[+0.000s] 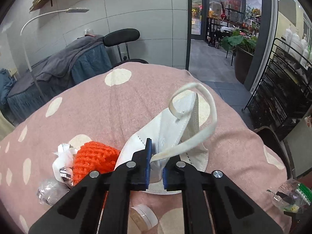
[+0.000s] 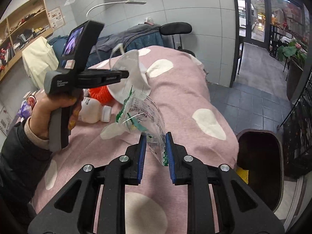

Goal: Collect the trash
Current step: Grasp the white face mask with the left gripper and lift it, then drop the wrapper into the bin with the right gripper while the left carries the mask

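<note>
The left hand-held gripper (image 1: pixel 156 161) is clamped on a white mask (image 1: pixel 175 128), lifted just above the pink spotted bed (image 1: pixel 117 107). The right hand-held gripper (image 2: pixel 156 152) pinches a clear wrapper (image 2: pixel 144 115) with green print between narrow jaws. Right of the right hand-held gripper, beside the bed, a dark bin (image 2: pixel 280 150) stands open with something yellow (image 2: pixel 242 173) showing in it. Left of the left hand-held gripper, on the bed, lie an orange net (image 1: pixel 95 159) and crumpled paper (image 1: pixel 61 159); a white bottle (image 2: pixel 93 111) lies beneath it.
</note>
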The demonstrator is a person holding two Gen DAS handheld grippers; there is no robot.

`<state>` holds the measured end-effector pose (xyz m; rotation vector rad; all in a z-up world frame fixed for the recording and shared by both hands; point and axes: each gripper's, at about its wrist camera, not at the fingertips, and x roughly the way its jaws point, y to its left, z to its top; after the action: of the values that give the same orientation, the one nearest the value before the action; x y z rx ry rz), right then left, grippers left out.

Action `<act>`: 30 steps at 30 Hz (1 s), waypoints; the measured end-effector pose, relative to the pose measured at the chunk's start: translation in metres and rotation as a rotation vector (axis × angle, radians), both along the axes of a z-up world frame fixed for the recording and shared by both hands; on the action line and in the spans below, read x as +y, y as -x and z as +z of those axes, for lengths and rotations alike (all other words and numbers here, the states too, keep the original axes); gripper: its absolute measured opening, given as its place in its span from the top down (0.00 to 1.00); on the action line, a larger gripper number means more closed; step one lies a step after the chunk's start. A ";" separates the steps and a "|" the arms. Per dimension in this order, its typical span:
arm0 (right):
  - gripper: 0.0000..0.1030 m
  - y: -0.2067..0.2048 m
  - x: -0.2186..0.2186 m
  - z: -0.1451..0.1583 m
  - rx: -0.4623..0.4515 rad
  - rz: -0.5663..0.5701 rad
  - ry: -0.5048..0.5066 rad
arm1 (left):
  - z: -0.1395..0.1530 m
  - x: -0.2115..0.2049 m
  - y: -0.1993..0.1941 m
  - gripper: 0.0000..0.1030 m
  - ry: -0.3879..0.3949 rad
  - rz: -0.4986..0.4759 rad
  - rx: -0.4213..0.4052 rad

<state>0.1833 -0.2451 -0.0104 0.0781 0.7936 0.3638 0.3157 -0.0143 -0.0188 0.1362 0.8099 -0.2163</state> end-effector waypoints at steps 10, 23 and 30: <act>0.79 0.013 -0.046 -0.011 0.012 -0.133 -0.076 | 0.029 -0.010 0.050 0.95 0.089 -0.042 -0.075; 0.79 0.032 -0.114 -0.033 0.051 -0.314 -0.100 | 0.054 -0.052 0.083 0.95 0.189 -0.156 -0.104; 0.79 0.037 -0.138 -0.056 0.099 -0.373 -0.079 | 0.071 -0.084 0.093 0.95 0.243 -0.237 -0.119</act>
<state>0.1461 -0.3827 -0.0669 0.3154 0.8429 0.0375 0.2230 -0.0981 0.0524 0.0153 0.6423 -0.5234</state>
